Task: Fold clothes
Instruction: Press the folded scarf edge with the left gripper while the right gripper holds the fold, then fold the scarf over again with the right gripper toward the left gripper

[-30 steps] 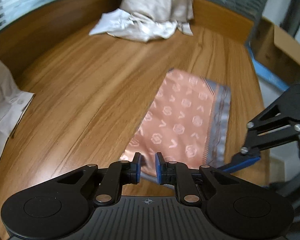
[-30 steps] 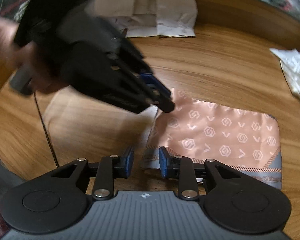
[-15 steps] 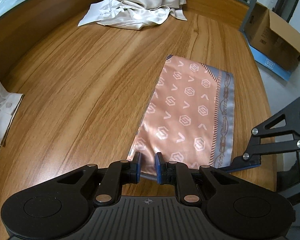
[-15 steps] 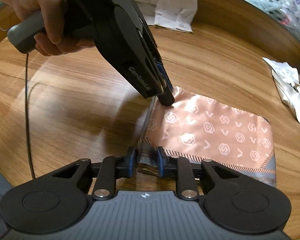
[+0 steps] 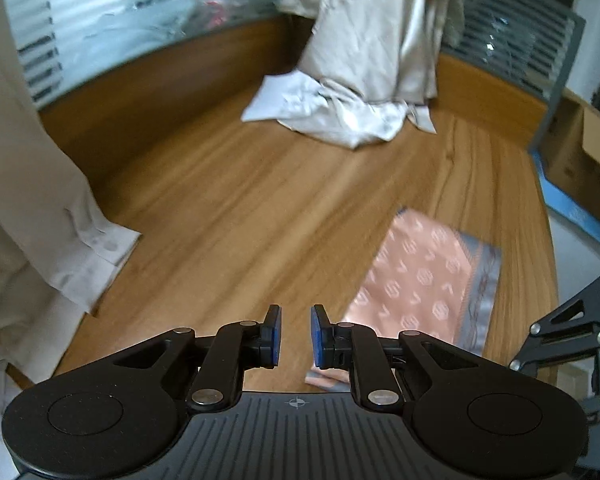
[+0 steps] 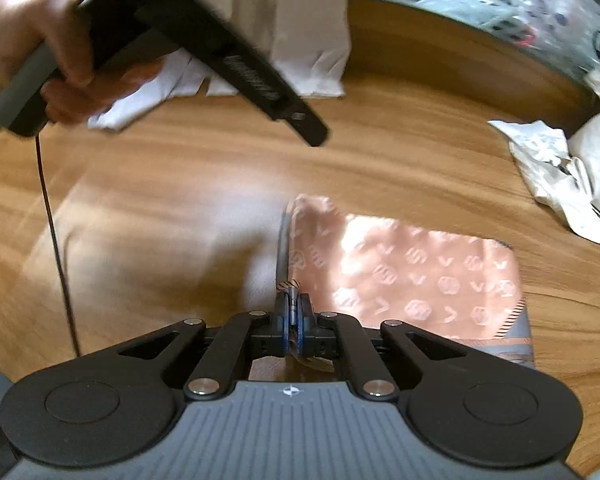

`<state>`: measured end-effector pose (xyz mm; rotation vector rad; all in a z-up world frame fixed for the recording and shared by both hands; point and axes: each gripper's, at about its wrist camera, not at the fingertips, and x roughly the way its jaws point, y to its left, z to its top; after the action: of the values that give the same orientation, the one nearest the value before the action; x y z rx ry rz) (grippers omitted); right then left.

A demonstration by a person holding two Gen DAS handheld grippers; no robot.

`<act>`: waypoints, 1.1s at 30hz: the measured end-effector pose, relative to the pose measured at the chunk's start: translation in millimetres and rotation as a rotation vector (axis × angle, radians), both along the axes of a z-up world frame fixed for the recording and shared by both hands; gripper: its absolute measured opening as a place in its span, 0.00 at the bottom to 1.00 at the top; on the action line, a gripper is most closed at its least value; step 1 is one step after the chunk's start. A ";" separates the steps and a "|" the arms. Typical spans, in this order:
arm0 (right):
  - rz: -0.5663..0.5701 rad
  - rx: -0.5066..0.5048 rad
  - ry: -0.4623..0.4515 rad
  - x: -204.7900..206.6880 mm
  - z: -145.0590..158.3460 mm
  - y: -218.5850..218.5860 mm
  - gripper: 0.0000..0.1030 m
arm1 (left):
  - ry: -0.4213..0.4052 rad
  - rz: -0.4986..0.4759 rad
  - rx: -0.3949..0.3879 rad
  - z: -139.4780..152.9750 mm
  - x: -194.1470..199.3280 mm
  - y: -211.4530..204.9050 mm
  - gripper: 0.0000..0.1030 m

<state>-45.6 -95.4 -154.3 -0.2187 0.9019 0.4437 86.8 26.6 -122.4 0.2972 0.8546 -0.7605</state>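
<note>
1. Beyond the table's (image 5: 260, 208) far right edge, a cardboard box (image 5: 592, 160) stands on the floor; I cannot see its contents.
2. My right gripper (image 6: 294, 320) is clamped on the near left corner of the pink scarf (image 6: 412, 276), which lies folded on the table's near right.
3. My left gripper (image 5: 295, 336) hangs above the wood, jaws slightly apart, holding nothing.

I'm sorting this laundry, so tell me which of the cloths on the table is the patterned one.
The pink scarf with the pale logo print and grey border, pinched at its corner by the right claw. The other cloths are plain white or cream.
</note>
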 end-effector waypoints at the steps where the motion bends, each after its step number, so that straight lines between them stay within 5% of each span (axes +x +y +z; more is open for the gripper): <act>1: -0.014 0.016 -0.003 1.9 3.4 -4.8 0.04 | 0.000 0.006 -0.003 1.4 -0.2 0.8 0.17; 10: -0.157 0.095 -0.017 15.1 14.8 -55.5 0.04 | -0.001 -0.008 0.000 -3.7 -8.2 -11.5 0.17; 25: -0.405 0.221 0.086 19.7 -20.0 -114.3 0.05 | 0.024 -0.229 0.047 -30.7 -17.7 -70.0 0.17; 33: -0.424 0.151 0.059 12.9 -17.5 -110.8 0.19 | 0.069 -0.308 0.055 -49.8 -19.3 -97.2 0.17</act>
<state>-32.7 -206.2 -171.8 0.1253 0.9390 0.1231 67.5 -70.6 -172.1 0.4607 0.9069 -1.0390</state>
